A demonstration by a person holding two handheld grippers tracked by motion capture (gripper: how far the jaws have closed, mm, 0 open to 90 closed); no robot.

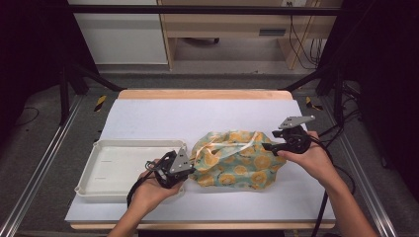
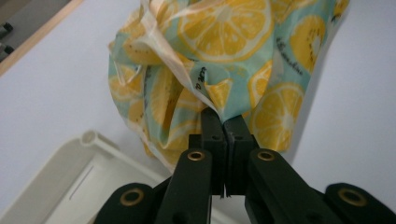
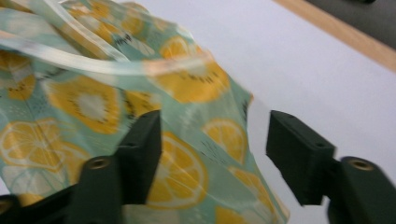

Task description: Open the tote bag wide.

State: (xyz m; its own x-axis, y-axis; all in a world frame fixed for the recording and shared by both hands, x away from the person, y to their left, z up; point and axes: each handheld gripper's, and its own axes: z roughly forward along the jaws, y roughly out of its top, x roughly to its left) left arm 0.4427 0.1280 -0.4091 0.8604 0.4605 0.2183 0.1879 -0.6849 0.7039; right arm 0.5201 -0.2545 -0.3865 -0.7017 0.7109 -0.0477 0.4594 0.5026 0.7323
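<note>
**Two hand-held grippers met at a lemon-print bag on a white-covered table**

A crumpled, glossy plastic bag printed with yellow lemon slices on pale teal [image 1: 236, 161] lay on the smooth white sheet covering the wooden table [image 1: 207, 116], just right of a shallow, off-white rectangular plastic tray with rounded corners [image 1: 101, 148]. The bag's film was puckered into soft folds, with a translucent pale strip running across its upper side. The black left gripper [image 1: 191, 168], held in the person's left hand [image 1: 150, 190], had its jaws pressed together on a gathered fold at the bag's left edge; the left gripper view showed the fold [image 2: 215, 95] pinched between the two black jaw tips, the film bunching upward from the pinch, with the tray's rolled rim [image 2: 95, 140] just beside it at lower left. The black right gripper [image 1: 267, 146], held in the right hand [image 1: 311, 158], sat at the bag's right end with a grey three-cornered plate on top. In the right gripper view its jaws stood spread wide, one jaw over the printed film [image 3: 93, 107] and the other over the bare white sheet, gripping nothing. The table's pale wooden edge [image 3: 341, 30] ran across the far corner of that view.
</note>
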